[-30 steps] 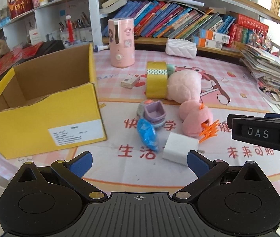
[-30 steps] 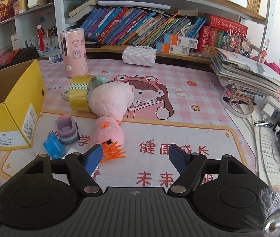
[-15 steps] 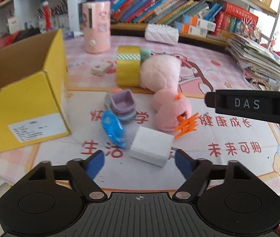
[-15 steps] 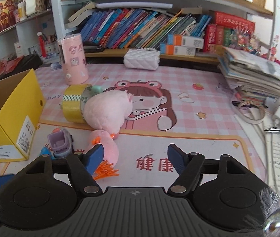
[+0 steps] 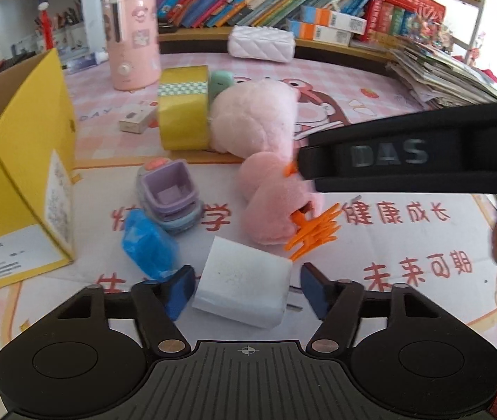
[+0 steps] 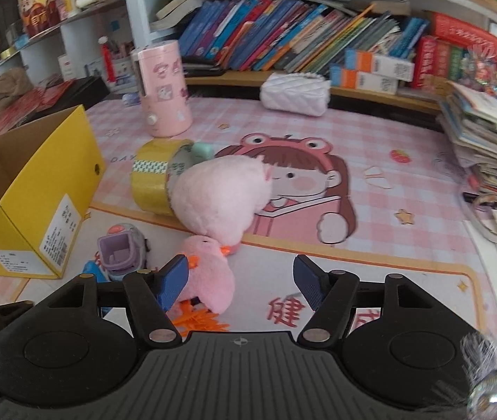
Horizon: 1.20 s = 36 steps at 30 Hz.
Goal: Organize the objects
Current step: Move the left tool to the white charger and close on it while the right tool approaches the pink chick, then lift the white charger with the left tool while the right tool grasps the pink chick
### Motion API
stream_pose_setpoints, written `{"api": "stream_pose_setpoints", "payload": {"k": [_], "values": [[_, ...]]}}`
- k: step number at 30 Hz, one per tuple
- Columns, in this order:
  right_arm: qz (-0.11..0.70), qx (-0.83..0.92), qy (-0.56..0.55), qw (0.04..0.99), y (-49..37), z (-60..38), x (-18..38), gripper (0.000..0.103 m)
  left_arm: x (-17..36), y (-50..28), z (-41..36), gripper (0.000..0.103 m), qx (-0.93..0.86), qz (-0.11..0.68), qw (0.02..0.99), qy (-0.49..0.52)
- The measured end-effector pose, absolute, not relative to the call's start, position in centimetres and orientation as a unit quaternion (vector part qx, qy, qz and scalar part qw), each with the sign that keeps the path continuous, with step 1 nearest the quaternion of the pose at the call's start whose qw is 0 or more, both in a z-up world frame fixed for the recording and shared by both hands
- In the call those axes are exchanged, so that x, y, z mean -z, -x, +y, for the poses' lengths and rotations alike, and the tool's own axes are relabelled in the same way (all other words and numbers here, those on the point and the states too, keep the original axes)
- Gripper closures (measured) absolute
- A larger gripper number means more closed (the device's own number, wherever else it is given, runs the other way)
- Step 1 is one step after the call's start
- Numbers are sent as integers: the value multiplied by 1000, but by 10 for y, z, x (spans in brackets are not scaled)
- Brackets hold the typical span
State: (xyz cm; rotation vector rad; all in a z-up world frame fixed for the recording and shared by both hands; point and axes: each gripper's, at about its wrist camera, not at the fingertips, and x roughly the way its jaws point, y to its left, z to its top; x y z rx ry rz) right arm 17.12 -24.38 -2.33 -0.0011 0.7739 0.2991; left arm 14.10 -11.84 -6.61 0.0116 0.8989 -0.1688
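Jaws of left gripper [image 5: 243,285] closing around white block [image 5: 243,285], pads not touching; right gripper [image 6: 241,281] parted, pink plush [image 6: 209,280] half hidden

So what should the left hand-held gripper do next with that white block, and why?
Probably keep closing on the white block. The left hand-held gripper has the block between its blue fingers, its jaws are closing, and a gap still shows on the right side. Once it grips, the open yellow box sits close by on the left.

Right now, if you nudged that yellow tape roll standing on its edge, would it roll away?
Probably not far: the yellow tape roll stands on its rim, so it could roll, but the pink plush presses against one side. It looks stiff.
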Motion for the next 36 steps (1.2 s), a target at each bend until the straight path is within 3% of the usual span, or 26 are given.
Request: {"api": "stream_pose_setpoints", "payload": {"k": [4, 14, 18, 22, 36], "values": [[394, -170, 1, 903, -184, -238, 29, 37, 66, -140, -110, 46, 80, 439, 895, 16], [440, -189, 27, 878, -209, -213, 54, 37, 47, -109, -73, 46, 33, 421, 904, 66], [451, -189, 24, 872, -212, -208, 62, 51, 36, -98, -58, 46, 12, 406, 910, 84], [446, -179, 27, 877, -210, -204, 63, 53, 28, -93, -45, 46, -3, 395, 914, 98], [381, -112, -26, 917, -138, -202, -4, 53, 7, -65, 8, 46, 25, 360, 925, 117]]}}
